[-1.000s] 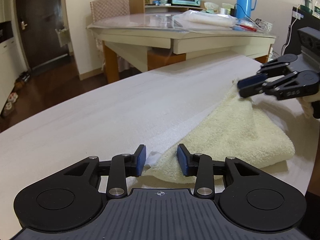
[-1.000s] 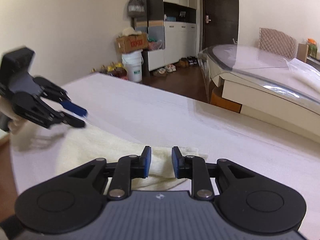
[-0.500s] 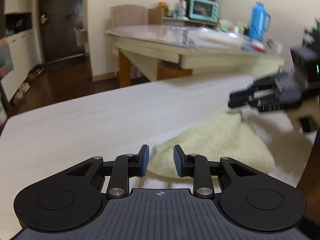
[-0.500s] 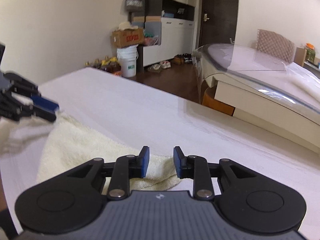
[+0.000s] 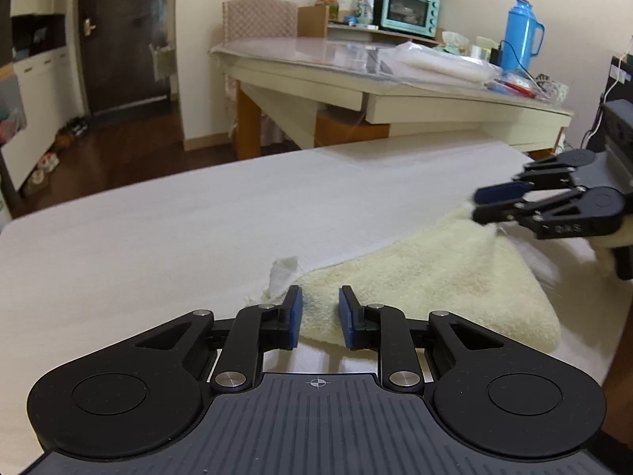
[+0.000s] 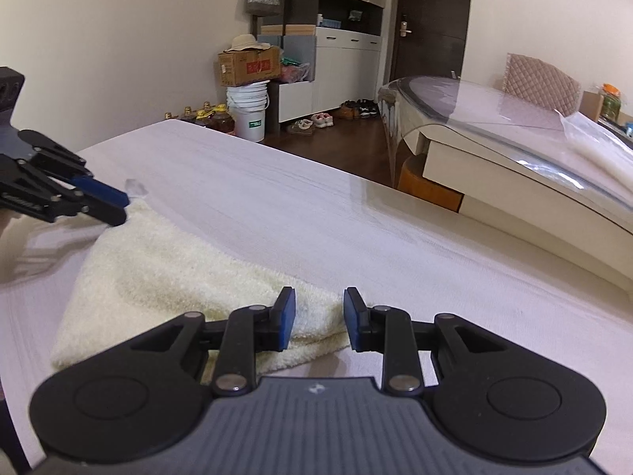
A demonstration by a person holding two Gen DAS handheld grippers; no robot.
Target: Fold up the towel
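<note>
A cream towel [image 5: 435, 277], folded over on itself, lies flat on the white-covered table [image 5: 198, 217]. My left gripper [image 5: 320, 297] is low over one corner of it. Its jaws are closing with a gap still showing, and the towel's edge lies between the pads. A white tag [image 5: 283, 273] sticks up just left of the left finger. My right gripper [image 6: 319, 297] stands apart over the opposite folded corner of the towel [image 6: 166, 265], its pads clear of the cloth. Each view shows the other gripper at the far corner: the right gripper [image 5: 478, 205], the left gripper [image 6: 122, 209].
The table's near edge runs close beside the towel. Behind stands a glass-topped dining table [image 5: 356, 59] with a blue thermos [image 5: 518, 35] and a mint oven [image 5: 407, 10]. A white bucket [image 6: 249, 111] and a cardboard box [image 6: 249, 65] sit by the wall.
The left jaws have narrowed over the towel corner, and the tag now sits outside the left finger. The right jaws have widened a little. The towel lies where it was.
</note>
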